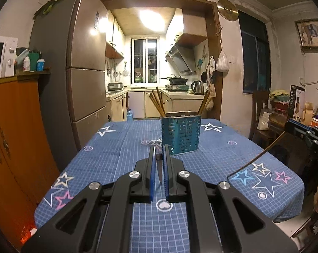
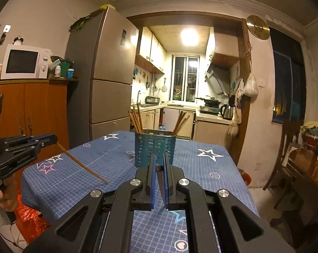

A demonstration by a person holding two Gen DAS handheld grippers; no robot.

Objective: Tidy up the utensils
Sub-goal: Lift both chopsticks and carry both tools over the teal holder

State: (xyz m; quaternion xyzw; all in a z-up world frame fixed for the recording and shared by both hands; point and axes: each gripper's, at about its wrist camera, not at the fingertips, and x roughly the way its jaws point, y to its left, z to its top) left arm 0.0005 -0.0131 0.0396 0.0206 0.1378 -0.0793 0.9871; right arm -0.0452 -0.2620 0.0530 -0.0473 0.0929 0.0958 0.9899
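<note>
Left wrist view | my left gripper (image 1: 159, 154) clenched on a thin brown wooden chopstick (image 2: 81, 164) | my right gripper (image 2: 159, 160) clenched on another chopstick (image 1: 255, 158) | perforated teal metal utensil holder (image 1: 181, 135) mid-table on blue star-patterned tablecloth (image 1: 116, 147).

Black tongs (image 1: 159, 154), blue pads (image 1: 152, 181), round silver screws (image 1: 135, 174)

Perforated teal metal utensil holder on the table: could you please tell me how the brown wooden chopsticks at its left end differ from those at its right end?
The left bunch holds more chopsticks than the right bunch. The left bunch leans out to the left, while the right bunch leans out to the right. Both bunches are brown wooden sticks standing in the perforated teal metal utensil holder, with their tops well above its rim.
</note>
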